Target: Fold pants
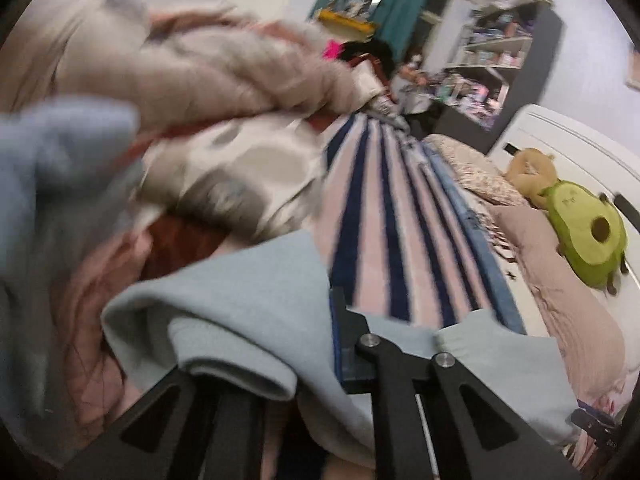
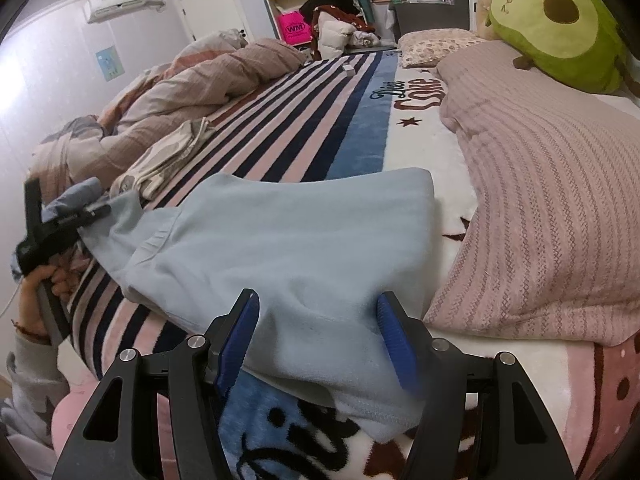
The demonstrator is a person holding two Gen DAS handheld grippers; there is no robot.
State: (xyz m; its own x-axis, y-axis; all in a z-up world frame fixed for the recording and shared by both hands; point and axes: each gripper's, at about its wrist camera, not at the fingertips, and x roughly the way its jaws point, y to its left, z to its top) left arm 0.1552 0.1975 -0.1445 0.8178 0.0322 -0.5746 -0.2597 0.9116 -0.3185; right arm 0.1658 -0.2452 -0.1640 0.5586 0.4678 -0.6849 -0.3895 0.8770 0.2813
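Observation:
Light blue pants lie spread across the striped blanket on the bed. My right gripper is open, its blue pads either side of the near edge of the pants, not closed on the cloth. My left gripper shows at the far left in the right wrist view, shut on the far end of the pants. In the blurred left wrist view, the pants bunch over the left gripper, and one finger shows with cloth pressed against it.
A striped blanket covers the bed. A beige duvet is heaped at the left with a folded patterned cloth beside it. A pink knitted blanket and an avocado plush lie to the right.

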